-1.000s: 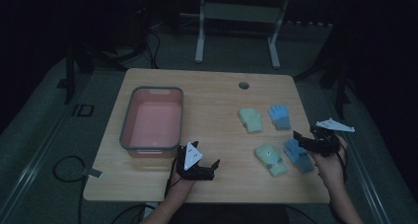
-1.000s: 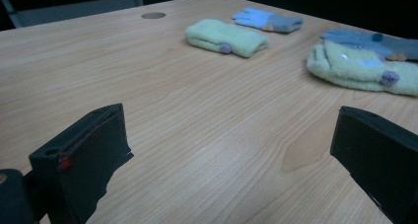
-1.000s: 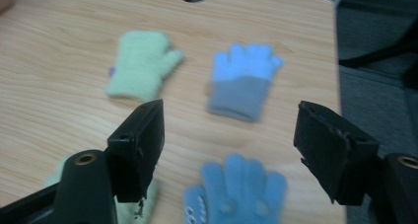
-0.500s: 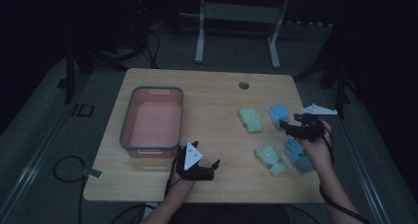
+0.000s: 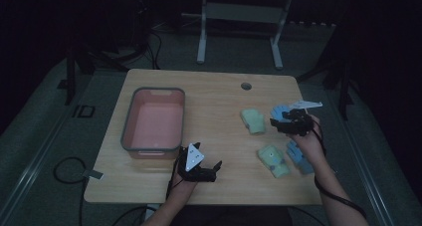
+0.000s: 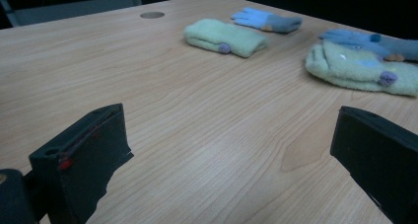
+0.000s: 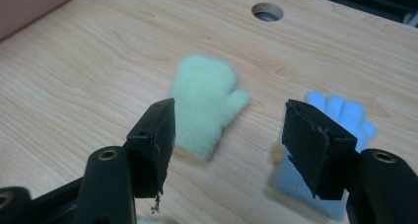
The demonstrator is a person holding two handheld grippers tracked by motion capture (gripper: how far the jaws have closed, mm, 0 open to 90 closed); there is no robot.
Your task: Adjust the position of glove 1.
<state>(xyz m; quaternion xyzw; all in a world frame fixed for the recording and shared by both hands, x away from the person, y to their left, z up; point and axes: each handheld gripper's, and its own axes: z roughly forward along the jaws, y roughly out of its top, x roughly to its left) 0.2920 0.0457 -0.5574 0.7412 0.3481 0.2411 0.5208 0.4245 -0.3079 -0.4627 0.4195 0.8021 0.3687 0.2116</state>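
Overhead, right tool [image 5: 279, 122] (jaws closing, empty) above blue glove [image 7: 340, 116].

Left claw [image 5: 203, 170]: black body, blocky black jaws, grey three-cornered plate on top. Right claw [image 5: 291, 122]: same build, round screw holes behind jaws, black cable along bare forearm. No sleeves visible.

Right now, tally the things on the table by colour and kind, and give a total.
Green mittens: 2, far, near
Blue gloves: 2, far, near
Pink bin: 1
Total: 5
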